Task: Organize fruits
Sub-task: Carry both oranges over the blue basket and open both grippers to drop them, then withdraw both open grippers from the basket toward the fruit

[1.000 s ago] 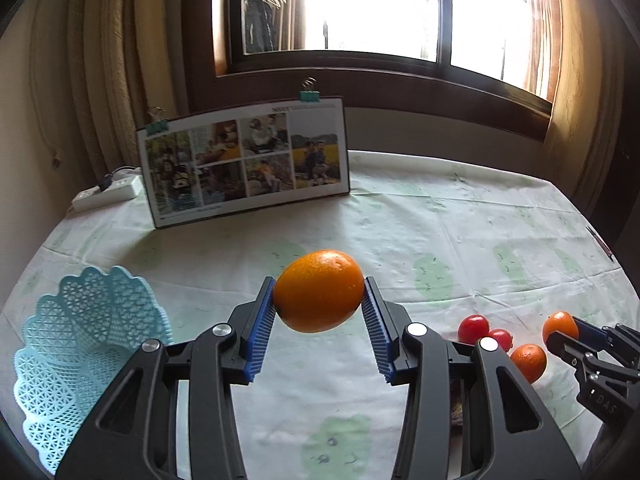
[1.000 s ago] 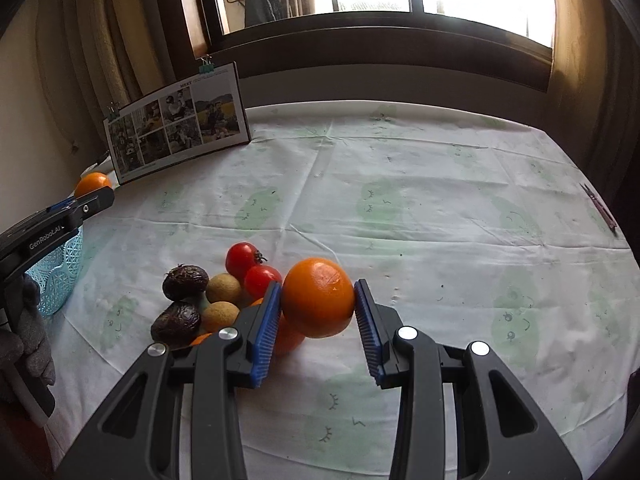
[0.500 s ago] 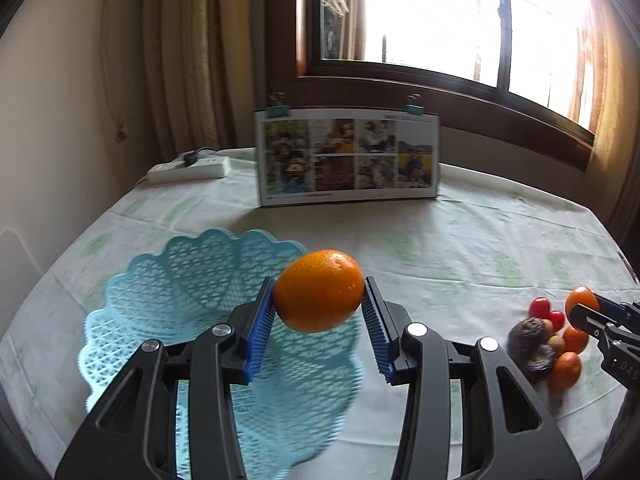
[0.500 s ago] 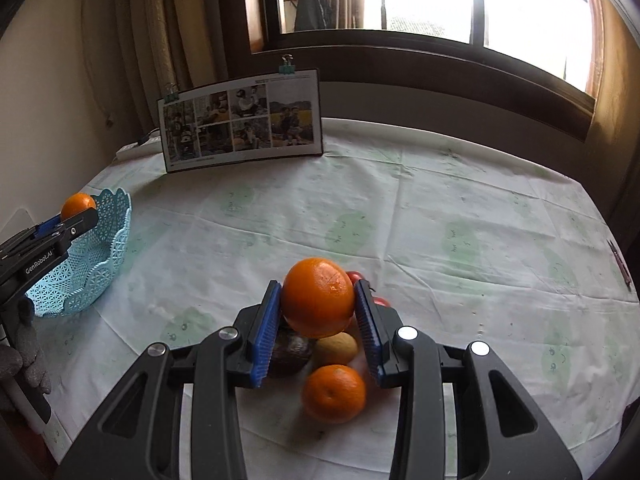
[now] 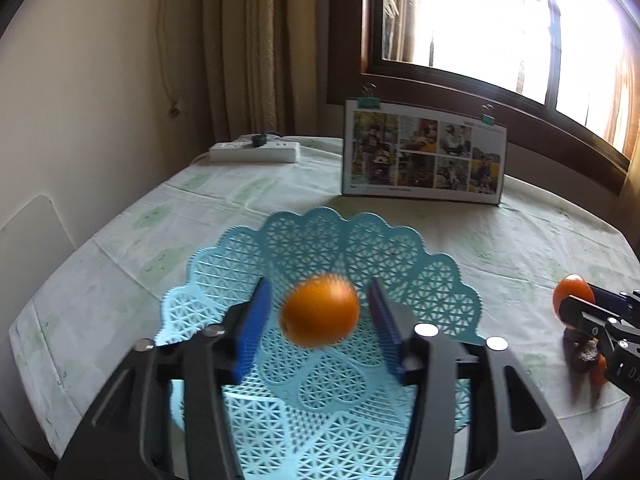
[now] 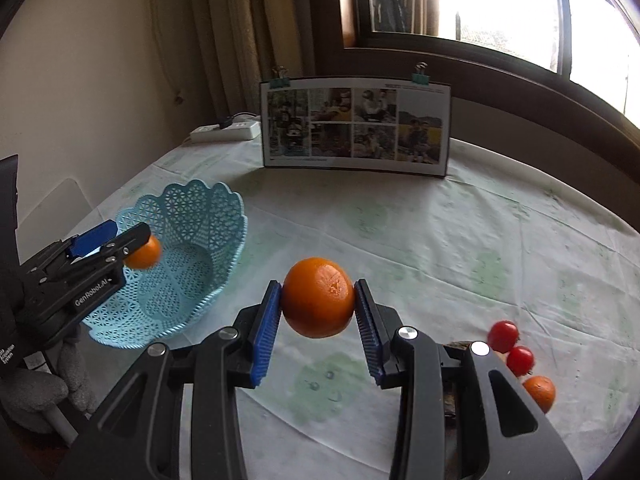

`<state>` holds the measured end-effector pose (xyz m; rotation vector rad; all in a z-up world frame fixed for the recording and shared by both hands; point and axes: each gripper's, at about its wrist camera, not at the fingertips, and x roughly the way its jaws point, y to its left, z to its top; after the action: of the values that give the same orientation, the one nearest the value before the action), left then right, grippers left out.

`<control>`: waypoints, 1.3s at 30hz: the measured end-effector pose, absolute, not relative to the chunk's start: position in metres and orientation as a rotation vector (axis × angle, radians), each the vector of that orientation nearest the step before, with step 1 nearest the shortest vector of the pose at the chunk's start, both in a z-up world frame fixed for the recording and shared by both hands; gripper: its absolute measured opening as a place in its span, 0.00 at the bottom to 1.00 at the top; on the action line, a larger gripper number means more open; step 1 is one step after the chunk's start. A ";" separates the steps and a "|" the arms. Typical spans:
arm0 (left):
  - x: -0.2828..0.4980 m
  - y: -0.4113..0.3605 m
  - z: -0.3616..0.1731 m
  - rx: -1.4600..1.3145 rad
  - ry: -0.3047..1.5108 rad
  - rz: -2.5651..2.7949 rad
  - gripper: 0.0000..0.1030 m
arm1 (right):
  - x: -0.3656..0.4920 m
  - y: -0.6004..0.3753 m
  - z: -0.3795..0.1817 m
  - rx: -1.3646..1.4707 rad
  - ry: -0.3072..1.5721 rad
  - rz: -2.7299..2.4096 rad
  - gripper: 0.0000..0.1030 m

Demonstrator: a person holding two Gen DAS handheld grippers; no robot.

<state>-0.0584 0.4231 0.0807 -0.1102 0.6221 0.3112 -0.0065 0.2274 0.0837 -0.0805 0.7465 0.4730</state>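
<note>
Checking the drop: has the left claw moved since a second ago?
Yes. The left claw swung leftward over the blue basket, toward the power strip, and opened.

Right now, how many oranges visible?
3 oranges: one loose in the open left claw above the basket, one gripped in the right claw, one on the table; others possibly hidden.

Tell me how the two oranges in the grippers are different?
The left orange looks blurred, with gaps between it and the left gripper pads, so it is let go; the right orange is sharp and squeezed by the right gripper. The left orange is over the blue basket; the right orange is over the tablecloth. Both are round and orange.
</note>
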 end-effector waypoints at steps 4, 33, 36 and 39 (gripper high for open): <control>-0.067 0.432 0.085 -0.090 0.590 0.351 0.73 | -0.006 0.256 0.087 -0.079 0.751 0.547 0.37; -0.070 0.410 0.096 -0.055 0.562 0.359 0.97 | -0.006 0.227 0.070 0.073 0.797 0.507 0.64; -0.068 0.397 0.098 -0.038 0.561 0.335 0.97 | -0.009 0.208 0.071 0.080 0.786 0.475 0.64; -0.065 0.383 0.099 -0.019 0.561 0.309 0.97 | -0.013 0.186 0.071 0.087 0.776 0.434 0.64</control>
<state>-0.0652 0.3834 0.0990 -0.0186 0.5610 0.3090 -0.0133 0.1858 0.0705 0.0869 0.7761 0.4341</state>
